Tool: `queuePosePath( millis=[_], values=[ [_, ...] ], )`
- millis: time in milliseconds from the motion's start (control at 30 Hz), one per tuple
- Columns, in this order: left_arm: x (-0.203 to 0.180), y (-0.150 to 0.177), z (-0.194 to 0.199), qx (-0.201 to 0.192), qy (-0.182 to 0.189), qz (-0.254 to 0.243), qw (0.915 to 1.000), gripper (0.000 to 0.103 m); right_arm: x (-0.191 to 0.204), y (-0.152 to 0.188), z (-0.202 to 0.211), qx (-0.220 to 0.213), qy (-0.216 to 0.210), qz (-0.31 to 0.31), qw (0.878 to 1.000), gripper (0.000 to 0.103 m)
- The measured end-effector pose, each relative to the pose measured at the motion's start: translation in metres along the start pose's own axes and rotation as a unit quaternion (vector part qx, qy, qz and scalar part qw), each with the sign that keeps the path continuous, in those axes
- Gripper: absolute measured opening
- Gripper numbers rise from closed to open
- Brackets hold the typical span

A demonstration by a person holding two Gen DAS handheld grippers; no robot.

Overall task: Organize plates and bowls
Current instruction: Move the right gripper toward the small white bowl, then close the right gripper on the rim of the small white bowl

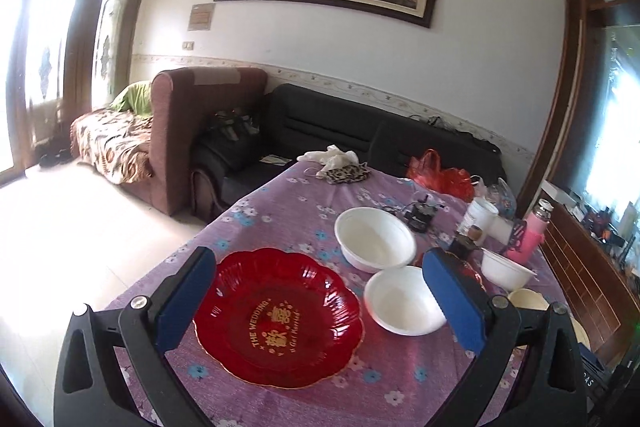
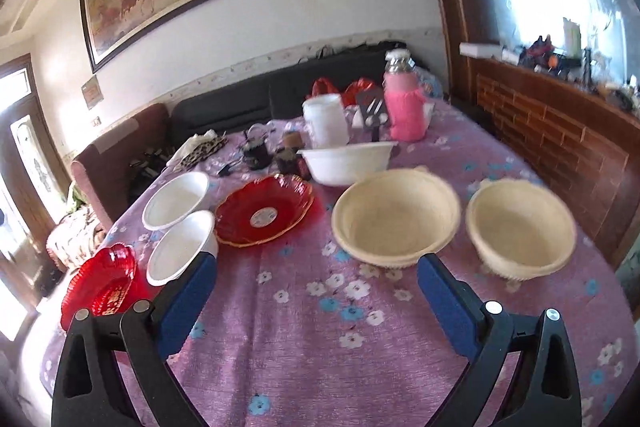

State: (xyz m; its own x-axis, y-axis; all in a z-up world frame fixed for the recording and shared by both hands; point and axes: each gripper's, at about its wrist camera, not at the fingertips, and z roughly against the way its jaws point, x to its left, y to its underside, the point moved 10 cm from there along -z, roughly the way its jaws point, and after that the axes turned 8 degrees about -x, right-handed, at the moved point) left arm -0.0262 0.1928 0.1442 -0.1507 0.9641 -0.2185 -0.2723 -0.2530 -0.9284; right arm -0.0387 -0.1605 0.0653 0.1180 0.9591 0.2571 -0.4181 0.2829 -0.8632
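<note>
Left gripper (image 1: pixel 318 301), black plastic frame with blue rubber-padded fingers (image 1: pixel 185 297), jaws spread wide, nothing clamped between the pads, nothing touching either pad. Fingers angle forward and down, both black linkage arms visible at frame bottom with silver pivot screws. Right gripper (image 2: pixel 316 301), same black frame and blue padded fingers (image 2: pixel 446 307), jaws likewise spread wide, gap between the pads holds nothing, pads contact nothing. Also tilted forward and down, linkage arms symmetric left and right of the gap. No hands or wrists visible in either view.
</note>
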Motion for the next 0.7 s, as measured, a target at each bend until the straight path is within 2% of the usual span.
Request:
queuePosePath(
  millis=[133,267,433,500,567,600,633,700],
  values=[
    [0.003,0.015,-0.014,0.025,-0.001,0.003,0.9997,0.103,0.025,0.013,-0.034,0.045,-0.05,-0.017,0.998,0.099],
    [-0.003,0.03,-0.021,0.046,0.008,-0.007,0.9989,0.103,0.061,0.02,-0.082,0.106,-0.106,-0.064,0.987,0.092],
    [-0.005,0.038,-0.023,0.055,0.011,-0.019,0.9982,0.103,0.093,0.033,-0.137,0.172,-0.132,-0.124,0.968,0.085],
    [-0.004,0.039,-0.026,0.059,0.012,-0.018,0.998,0.103,0.102,0.044,-0.157,0.197,-0.118,-0.127,0.965,0.081],
    [-0.004,0.04,-0.03,0.067,0.017,-0.017,0.9975,0.103,0.111,0.053,-0.17,0.215,-0.113,-0.123,0.962,0.068],
    [-0.004,0.041,-0.032,0.07,0.021,-0.017,0.9972,0.103,0.114,0.059,-0.176,0.228,-0.113,-0.122,0.959,0.05],
    [-0.005,0.042,-0.033,0.073,0.024,-0.016,0.9969,0.103,0.116,0.067,-0.18,0.243,-0.115,-0.128,0.955,0.027],
    [-0.007,0.045,-0.038,0.084,0.035,-0.011,0.9958,0.103,0.116,0.074,-0.179,0.258,-0.125,-0.15,0.946,0.017]
  ],
)
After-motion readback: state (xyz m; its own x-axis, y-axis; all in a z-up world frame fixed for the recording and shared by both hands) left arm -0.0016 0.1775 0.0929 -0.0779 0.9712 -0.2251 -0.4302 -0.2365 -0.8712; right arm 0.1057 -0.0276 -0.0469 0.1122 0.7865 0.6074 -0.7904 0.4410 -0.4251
